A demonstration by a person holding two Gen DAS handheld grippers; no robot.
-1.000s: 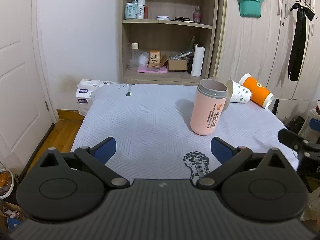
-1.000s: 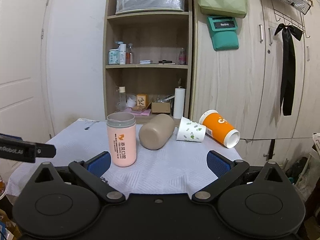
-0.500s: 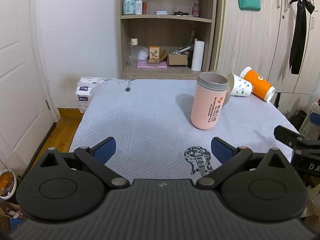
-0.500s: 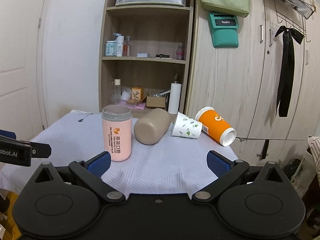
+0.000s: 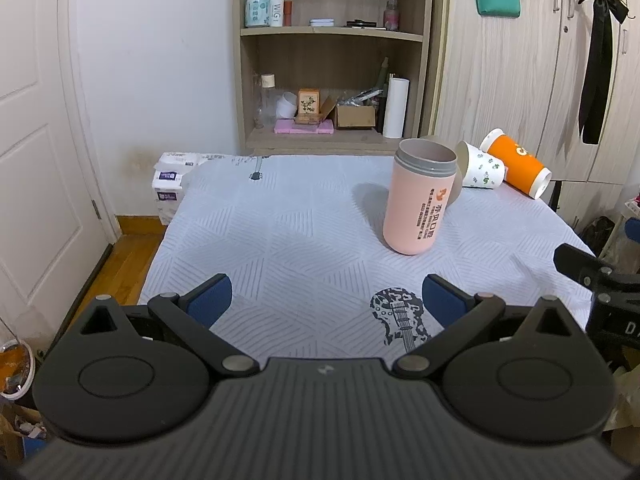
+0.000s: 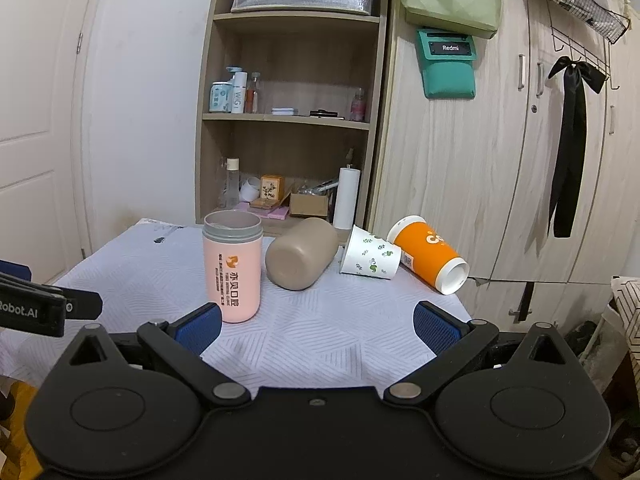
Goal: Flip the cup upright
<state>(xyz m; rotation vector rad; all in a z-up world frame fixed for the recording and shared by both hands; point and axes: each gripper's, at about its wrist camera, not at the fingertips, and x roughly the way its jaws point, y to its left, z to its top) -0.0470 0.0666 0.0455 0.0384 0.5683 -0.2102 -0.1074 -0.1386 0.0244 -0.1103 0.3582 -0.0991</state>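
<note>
Both claws empty, fingers spread wide. My left claw [image 5: 324, 300] hangs over the near part of the tabletop [image 5: 280, 240], right claw [image 6: 316, 326] over the near edge, neither touching a cup.

Pink tumbler [image 6: 232, 270] stands upright, mouth up, ahead and just left of my right claw; from the left claw it sits ahead and to the right [image 5: 418, 200]. That one looks done.

Three more lie on their sides beyond it:
- tan cup [image 6: 302, 254], straight ahead of the right claw, base toward me, just beside the pink tumbler; can't tell if they touch. From the left wrist view it's almost fully hidden behind the pink one.
- white floral paper cup [image 6: 370, 258], ahead and slightly right, against the tan cup's far end.
- orange paper cup [image 6: 428, 254], farthest right, mouth pointing toward me and to the right, near the tabletop's edge.

Step, my read: between cups, picking the next target. Tan cup is the nearest one lying down, so likely that.

Next move calls for: push the right claw forward past the pink tumbler without clipping it, line the spread fingers across the tan cup's body, close, lift, rotate so the mouth faces up, set down. Risk: it's round and may roll; pink tumbler close by could get knocked.
</note>
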